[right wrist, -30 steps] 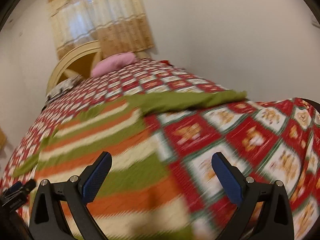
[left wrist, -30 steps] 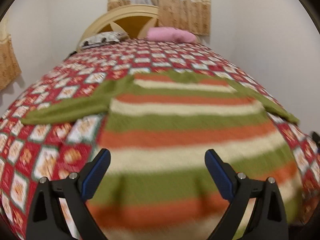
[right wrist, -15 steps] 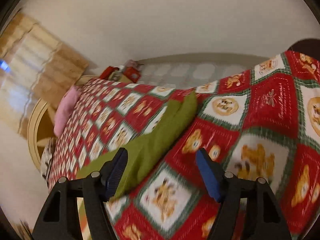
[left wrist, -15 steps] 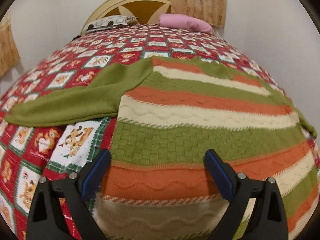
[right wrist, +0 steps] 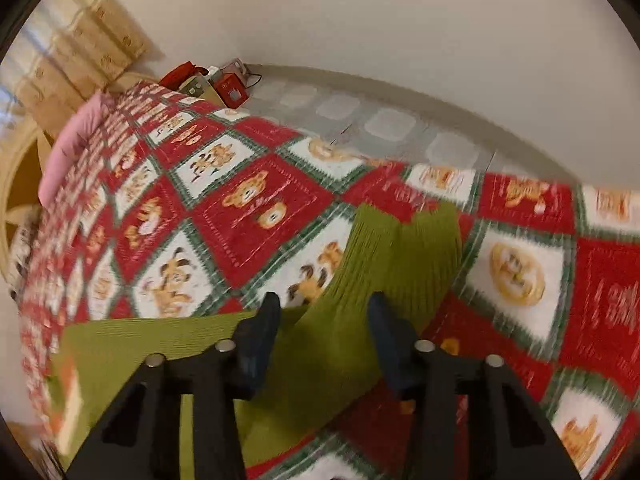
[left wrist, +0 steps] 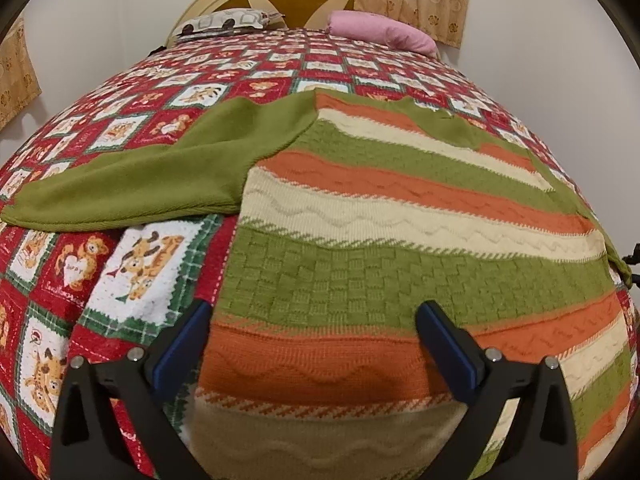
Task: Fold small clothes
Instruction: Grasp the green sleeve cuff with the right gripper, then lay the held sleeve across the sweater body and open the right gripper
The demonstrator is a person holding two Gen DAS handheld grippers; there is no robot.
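A knitted sweater [left wrist: 392, 248] with green, orange and cream stripes lies flat on the bed, its plain green left sleeve [left wrist: 152, 180] spread out to the left. My left gripper [left wrist: 314, 336] is open and empty, low over the sweater's lower left part. In the right wrist view, my right gripper [right wrist: 324, 322] is open, partly narrowed, right over the green right sleeve [right wrist: 392, 264] near its ribbed cuff. The sleeve lies between the jaws, which are not closed on it.
The bed has a red, white and green patchwork quilt [left wrist: 132, 264] with bear pictures. A pink pillow [left wrist: 380, 34] and a patterned pillow [left wrist: 224, 20] lie by the headboard. Red boxes [right wrist: 224, 84] stand on the floor beside the bed, near the wall.
My right gripper swung to the right sleeve, came down over its cuff end and narrowed its jaws. My left gripper moved lower and closer to the sweater's left side.
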